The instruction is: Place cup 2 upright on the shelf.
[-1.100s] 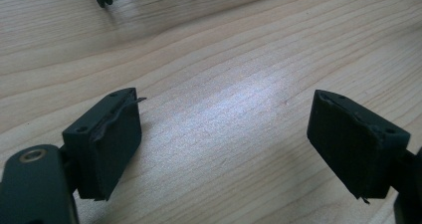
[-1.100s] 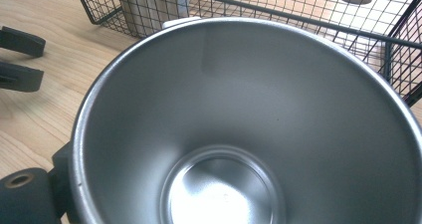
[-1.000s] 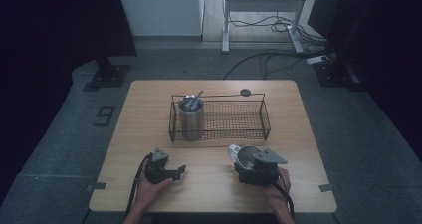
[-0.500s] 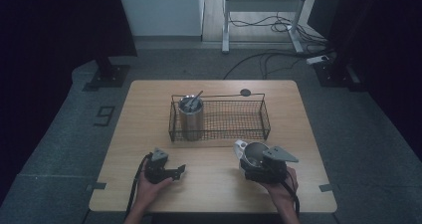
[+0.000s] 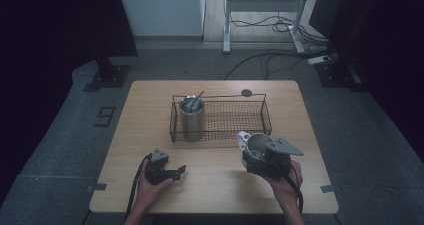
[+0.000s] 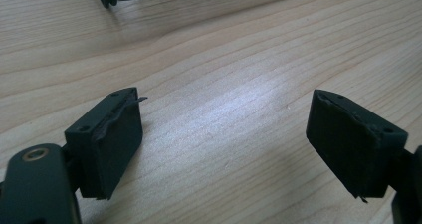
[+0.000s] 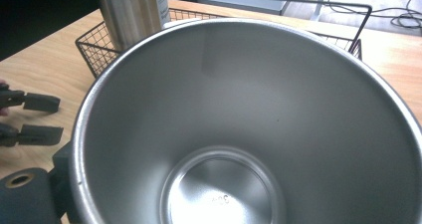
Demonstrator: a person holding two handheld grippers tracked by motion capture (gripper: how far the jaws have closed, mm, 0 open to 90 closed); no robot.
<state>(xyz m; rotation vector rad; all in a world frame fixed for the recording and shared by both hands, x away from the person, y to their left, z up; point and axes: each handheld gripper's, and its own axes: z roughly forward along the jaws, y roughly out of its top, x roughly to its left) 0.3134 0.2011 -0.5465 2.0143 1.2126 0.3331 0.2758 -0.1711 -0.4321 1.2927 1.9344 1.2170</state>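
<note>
My right gripper (image 5: 261, 154) is shut on a steel cup (image 5: 258, 144), held tilted above the table just in front of the wire basket (image 5: 220, 119). In the right gripper view the cup's shiny inside (image 7: 239, 134) faces the camera, with one black jaw outside its wall at bottom left. My left gripper (image 5: 179, 172) rests near the table's front edge. Its pads (image 6: 119, 134) stand apart over bare wood after closing a little, with nothing between them. A tall steel tumbler (image 5: 191, 120) with a utensil (image 5: 196, 99) in it stands in the basket's left end.
The basket's right part (image 5: 240, 116) holds nothing. A small black disc (image 5: 246, 92) lies on the table behind the basket. The wooden table (image 5: 220, 185) has bare room between the two hands. Cables and a frame stand on the floor beyond.
My right gripper has lifted the steel cup up from the table and tipped it toward the basket. The left hand has stayed where it was.
</note>
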